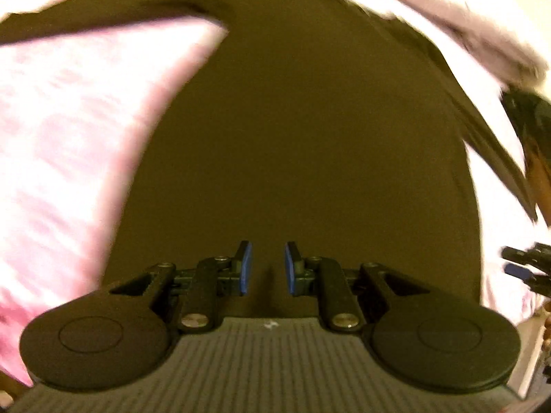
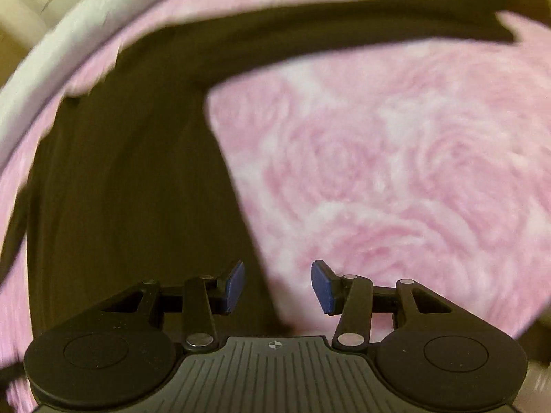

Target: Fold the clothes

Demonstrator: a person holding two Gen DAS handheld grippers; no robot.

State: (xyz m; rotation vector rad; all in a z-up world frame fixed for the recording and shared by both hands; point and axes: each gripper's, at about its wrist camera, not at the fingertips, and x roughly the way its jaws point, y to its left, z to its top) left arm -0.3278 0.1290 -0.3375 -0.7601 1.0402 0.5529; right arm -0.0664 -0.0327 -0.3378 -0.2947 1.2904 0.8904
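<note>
A dark olive long-sleeved garment (image 1: 296,120) lies spread flat on a pink rose-patterned blanket (image 1: 69,144). In the left wrist view its body fills the middle, with one sleeve (image 1: 113,10) running to the upper left. My left gripper (image 1: 267,267) hovers over the body, open, its blue pads apart with nothing between them. In the right wrist view the garment (image 2: 131,189) lies at the left and a sleeve (image 2: 344,24) stretches to the upper right. My right gripper (image 2: 277,285) is open over the garment's side edge, holding nothing. Both views are motion-blurred.
The pink blanket (image 2: 396,172) covers the surface around the garment. A white bedding edge (image 2: 51,58) curves along the far left of the right wrist view. Part of the other gripper (image 1: 527,268) shows at the right edge of the left wrist view.
</note>
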